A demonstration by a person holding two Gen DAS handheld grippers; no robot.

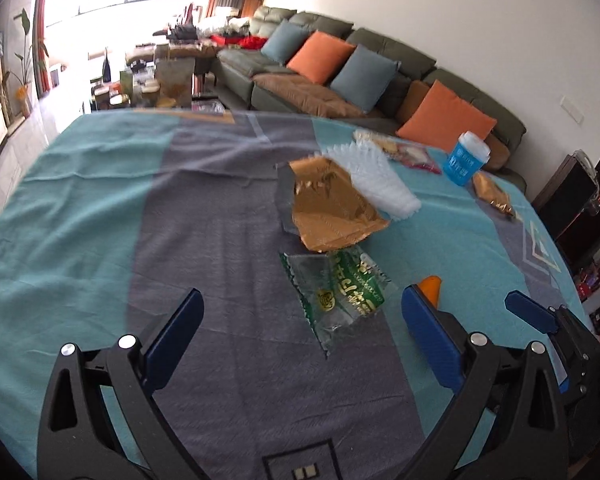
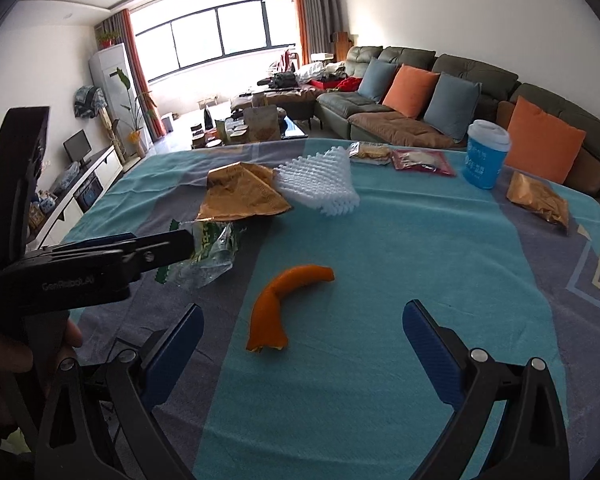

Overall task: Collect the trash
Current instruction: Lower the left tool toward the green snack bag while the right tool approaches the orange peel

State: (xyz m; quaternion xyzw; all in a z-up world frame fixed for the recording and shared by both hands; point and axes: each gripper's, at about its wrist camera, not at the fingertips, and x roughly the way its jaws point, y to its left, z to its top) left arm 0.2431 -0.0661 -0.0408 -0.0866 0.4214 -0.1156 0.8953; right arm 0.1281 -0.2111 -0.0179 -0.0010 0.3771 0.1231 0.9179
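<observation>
A crumpled green-and-clear wrapper (image 1: 340, 292) lies on the teal and grey tablecloth (image 1: 204, 216), just ahead of my left gripper (image 1: 302, 320), which is open and empty above the cloth. Beyond it lie a gold foil wrapper (image 1: 332, 204) and a white foam net (image 1: 380, 180). In the right wrist view a curved orange peel (image 2: 284, 308) lies between the fingers of my right gripper (image 2: 304, 336), which is open and holds nothing. The left gripper (image 2: 172, 246) reaches in from the left over the green wrapper (image 2: 212, 252).
Toward the far right of the table stand a blue cup with a white lid (image 2: 486, 154), another gold wrapper (image 2: 538, 198) and two snack packets (image 2: 422, 162). A green sofa with cushions (image 2: 412, 84) runs behind the table. A person's hand (image 2: 4, 360) holds the left gripper.
</observation>
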